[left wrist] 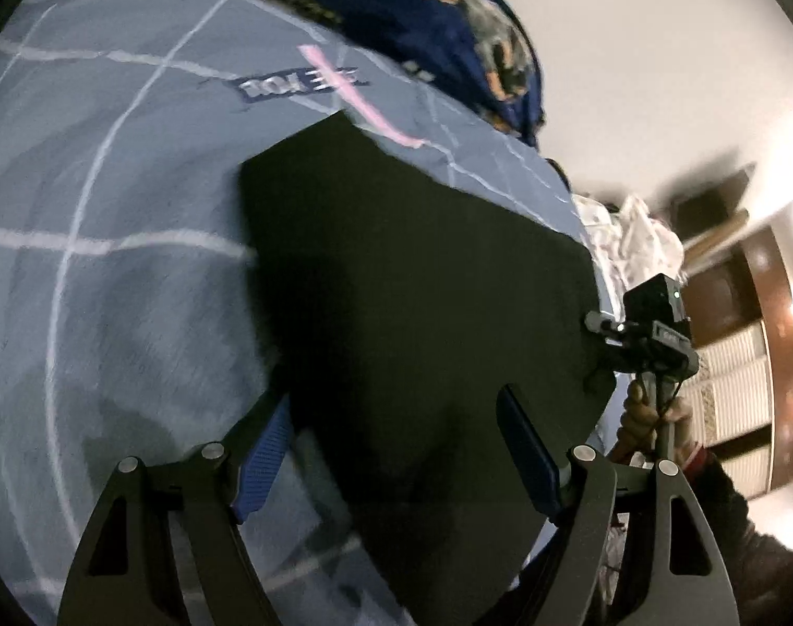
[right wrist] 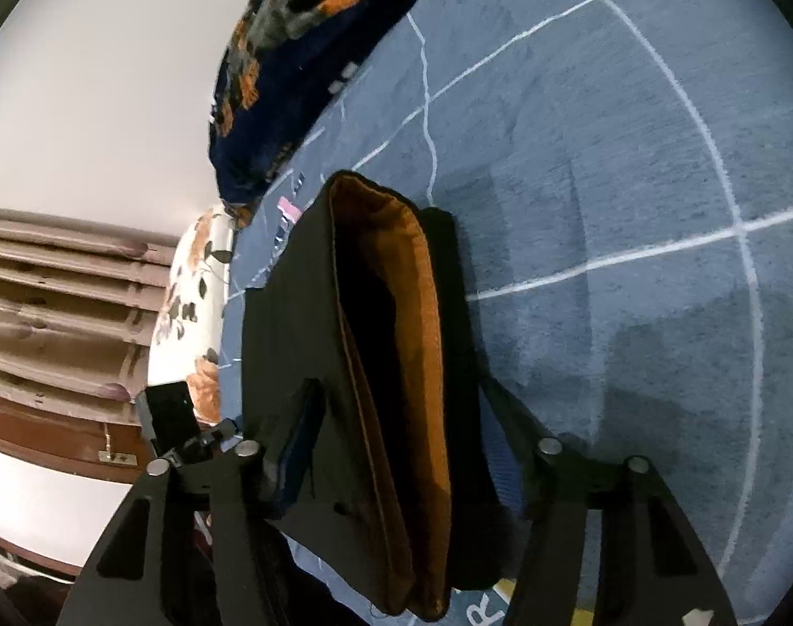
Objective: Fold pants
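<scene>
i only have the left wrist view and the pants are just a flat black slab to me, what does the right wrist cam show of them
Observer: In the right wrist view the pants are a folded stack with an orange lining showing along the open edge that faces that camera.
Operator: ok and is the right gripper on them
Observer: The stack sits between the fingers of the right gripper. Fabric covers one finger, so I cannot tell whether the pads are pressing.
</scene>
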Demonstrator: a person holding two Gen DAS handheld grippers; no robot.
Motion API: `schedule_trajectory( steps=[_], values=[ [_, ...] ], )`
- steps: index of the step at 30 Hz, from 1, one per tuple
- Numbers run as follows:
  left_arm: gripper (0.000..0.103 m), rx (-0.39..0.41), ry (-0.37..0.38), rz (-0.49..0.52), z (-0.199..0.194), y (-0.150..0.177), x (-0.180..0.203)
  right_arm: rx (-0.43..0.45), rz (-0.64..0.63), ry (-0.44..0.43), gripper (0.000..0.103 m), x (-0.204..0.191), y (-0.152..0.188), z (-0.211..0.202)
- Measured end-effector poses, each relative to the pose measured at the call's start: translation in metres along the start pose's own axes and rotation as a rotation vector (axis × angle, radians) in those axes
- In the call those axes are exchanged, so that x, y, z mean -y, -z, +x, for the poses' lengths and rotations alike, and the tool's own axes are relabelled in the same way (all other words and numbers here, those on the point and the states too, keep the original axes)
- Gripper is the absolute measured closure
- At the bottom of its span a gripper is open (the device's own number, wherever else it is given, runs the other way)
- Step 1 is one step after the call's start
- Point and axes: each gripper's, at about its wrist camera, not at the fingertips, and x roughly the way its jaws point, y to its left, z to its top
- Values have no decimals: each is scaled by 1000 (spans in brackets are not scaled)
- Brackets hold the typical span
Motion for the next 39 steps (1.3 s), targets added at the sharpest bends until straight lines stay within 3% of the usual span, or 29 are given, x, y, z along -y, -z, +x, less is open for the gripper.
schedule_trajectory(
  steps=[2,5,6,8,10,13,16,22,31,39],
  values=[
    [24,-2,32,6,7,-8,1,-26,-11,17,65,-3,3,5],
    [26,10,20,28,15,-16,9,-50,11,-17,69,-3,11,10],
    [32,14,-15,59,16,-16,14,-56,25,-32,69,-2,15,12],
    [64,17,-135,147,20,-14,28,-71,44,-90,71,-6,27,16],
    [65,29,-170,176,19,-11,31,-87,26,-108,71,-11,42,21],
    [65,18,-201,175,20,-10,31,-58,35,-115,72,-4,48,20],
    [65,20,-274,239,23,-8,41,-38,-45,-46,73,-14,49,20],
    [60,30,-334,280,25,-3,46,-17,-120,21,68,-31,44,25],
    [58,54,-443,385,29,6,62,40,-109,-25,65,-26,40,29],
    [58,59,-463,408,29,7,64,20,-77,-40,66,-24,36,31]
  ],
)
